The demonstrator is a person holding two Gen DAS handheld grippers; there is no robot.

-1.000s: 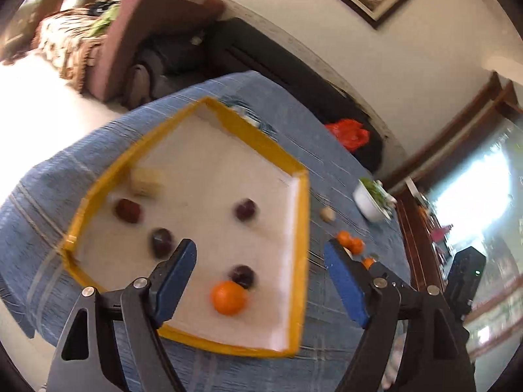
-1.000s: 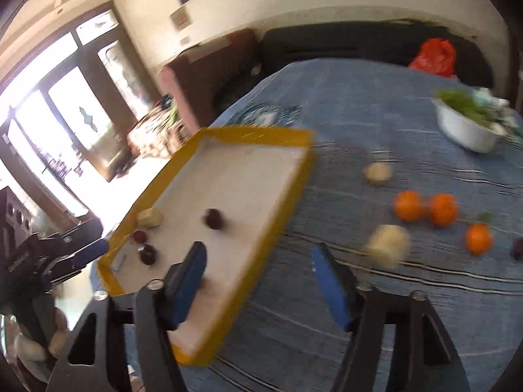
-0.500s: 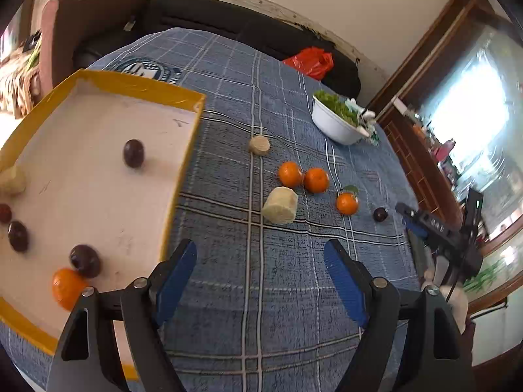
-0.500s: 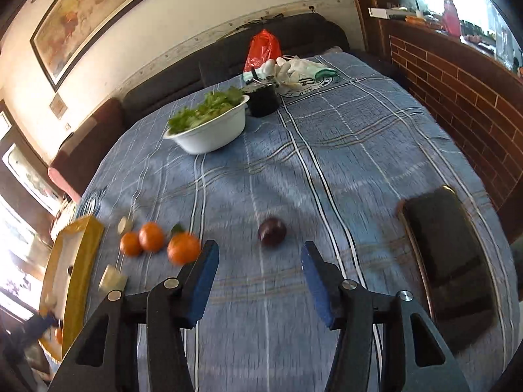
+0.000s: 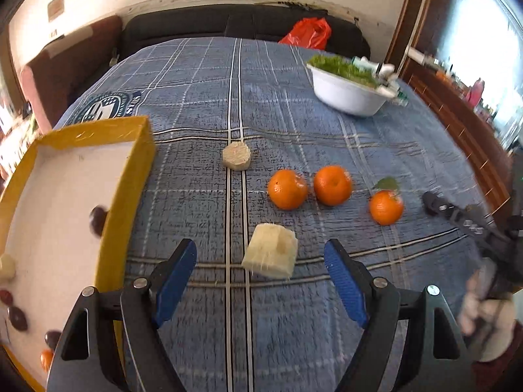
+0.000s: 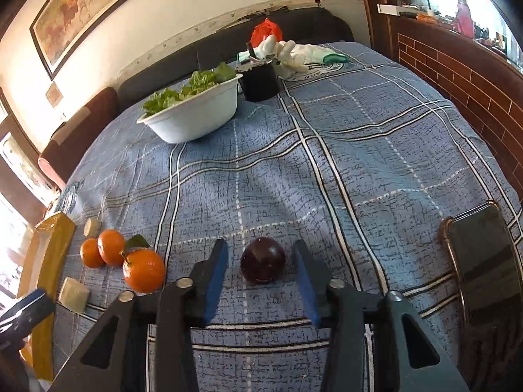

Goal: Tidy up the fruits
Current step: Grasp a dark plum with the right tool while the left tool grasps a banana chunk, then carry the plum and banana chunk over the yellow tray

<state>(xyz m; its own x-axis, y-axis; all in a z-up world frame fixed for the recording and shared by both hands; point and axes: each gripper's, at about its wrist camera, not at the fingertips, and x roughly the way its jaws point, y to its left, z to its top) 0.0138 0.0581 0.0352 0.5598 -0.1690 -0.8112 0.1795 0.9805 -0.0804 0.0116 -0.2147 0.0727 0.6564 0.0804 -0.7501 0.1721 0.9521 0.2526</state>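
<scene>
Plum (image 6: 262, 264) between right claw (image 6: 261, 271) fingers, untouched

Three oranges (image 5: 330, 185) and two pale cut chunks (image 5: 270, 254) lie on blue cloth w/ dark plum (image 6: 262, 264); more fruit in yellow tray (image 5: 129, 176).

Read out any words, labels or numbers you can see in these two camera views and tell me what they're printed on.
No text can be read with confidence.
Round crest printed on the blue tablecloth, near the yellow tray: has lettering around its rim, too blurred and distorted to read.
Second crest on the tablecloth's far end, partly under the white gloves: letters too small to read.
Small wall plaque: illegible.
</scene>
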